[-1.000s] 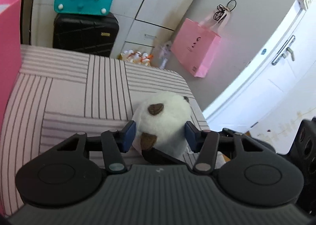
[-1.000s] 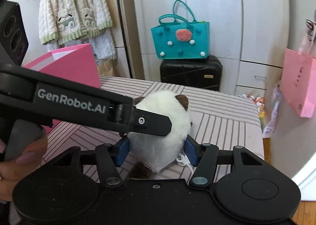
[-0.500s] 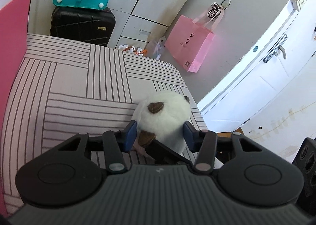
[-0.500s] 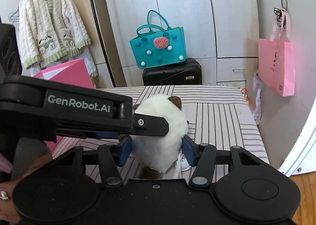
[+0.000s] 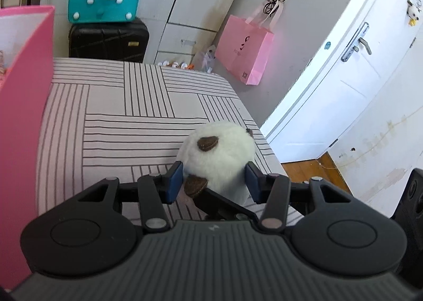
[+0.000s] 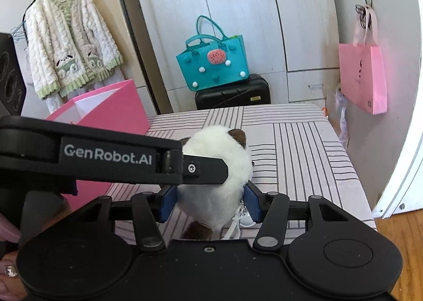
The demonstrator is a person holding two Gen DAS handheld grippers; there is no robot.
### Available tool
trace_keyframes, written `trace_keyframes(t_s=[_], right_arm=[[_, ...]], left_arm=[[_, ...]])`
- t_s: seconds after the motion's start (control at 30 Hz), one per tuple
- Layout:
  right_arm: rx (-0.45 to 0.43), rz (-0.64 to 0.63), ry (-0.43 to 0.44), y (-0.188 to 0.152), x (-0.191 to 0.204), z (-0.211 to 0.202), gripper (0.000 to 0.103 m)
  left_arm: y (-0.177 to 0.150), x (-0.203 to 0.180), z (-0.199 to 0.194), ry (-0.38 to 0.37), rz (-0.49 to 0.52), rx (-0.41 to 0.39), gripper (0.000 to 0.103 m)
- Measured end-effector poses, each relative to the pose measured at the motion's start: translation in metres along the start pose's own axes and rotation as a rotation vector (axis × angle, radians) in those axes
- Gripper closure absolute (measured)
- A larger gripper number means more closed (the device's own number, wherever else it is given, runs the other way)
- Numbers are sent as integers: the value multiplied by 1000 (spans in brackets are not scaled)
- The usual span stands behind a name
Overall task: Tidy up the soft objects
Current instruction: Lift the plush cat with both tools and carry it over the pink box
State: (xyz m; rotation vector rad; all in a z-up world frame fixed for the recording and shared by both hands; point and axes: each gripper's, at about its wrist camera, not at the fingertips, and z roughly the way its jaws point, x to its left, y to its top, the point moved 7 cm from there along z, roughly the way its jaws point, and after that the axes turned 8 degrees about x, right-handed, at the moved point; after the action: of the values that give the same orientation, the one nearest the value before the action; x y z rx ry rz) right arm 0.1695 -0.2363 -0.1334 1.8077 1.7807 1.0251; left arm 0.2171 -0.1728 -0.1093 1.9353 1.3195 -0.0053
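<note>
While both sets of blue pads press its sides, the white plush toy (image 5: pixel 220 153) sits at six o'clock, gripped by the left gripper (image 5: pixel 214 182) and the right gripper (image 6: pixel 208 202), whose jaws have just been closing. Beneath lies the striped bed (image 5: pixel 127 105). At nine o'clock stands a pink bag (image 6: pixel 111 108); at twelve, a teal tote (image 6: pixel 214 65) tops a black suitcase (image 6: pixel 232 92).

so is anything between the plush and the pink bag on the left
Nothing visible. The plush is gripped by both the left claw and the right claw over the striped bed. The stretch of bed toward the pink bag looks bare.
</note>
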Motion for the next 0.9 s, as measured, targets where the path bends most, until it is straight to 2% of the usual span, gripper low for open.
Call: trace_keyframes(t_s=[0.13,0.23,0.3,0.53,0.63,0.9], right_arm=[[-7,-31,-9,-5,12,-10,44],[16,-36,17,-10,18,-16,44],[34,-85,39,-13,21,-18,44],[66,-124,112,-7,33,-43,44],[72,-198,124,-3,42,-54,44],[96,-290,157,-1,65,-78,44]], left_arm=[[-9,-3,-13,17,30,-13,54],[-18,-6,-23,50,104,-9,54],[-19,-5,-29,41,119,3,54],[-18,-5,-56,-37,105,50,54],[-20,-6,-66,-43,114,60,54],[-26,-7,-101,-45,123,53,54]])
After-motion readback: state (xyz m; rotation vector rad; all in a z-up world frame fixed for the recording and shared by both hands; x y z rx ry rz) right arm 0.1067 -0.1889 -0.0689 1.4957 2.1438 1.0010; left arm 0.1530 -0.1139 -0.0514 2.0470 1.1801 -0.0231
